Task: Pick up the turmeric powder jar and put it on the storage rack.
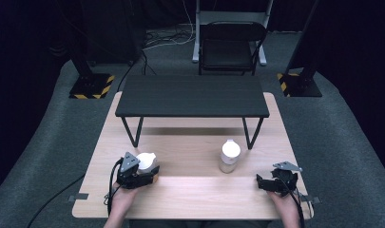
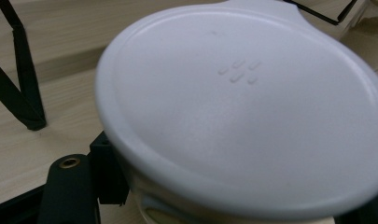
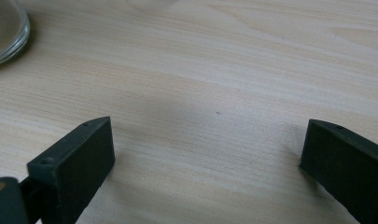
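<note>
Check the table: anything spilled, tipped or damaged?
Nothing stands out. The left gripper is shut on a white-lidded jar; its lid looks intact and seated. A second jar stands upright mid-table, nothing spilled around it. The right gripper rests open over bare wood. The black shelf sits square.

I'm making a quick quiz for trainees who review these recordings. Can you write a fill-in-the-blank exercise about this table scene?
1. The left gripper is shut on a jar with a ____ lid.
2. The right gripper has its fingers ____, with nothing between them.
3. A second jar stands on the wooden table, ____ the two grippers.
4. The black shelf has ____ on top of it.

Missing words: white; open; between; nothing
</note>
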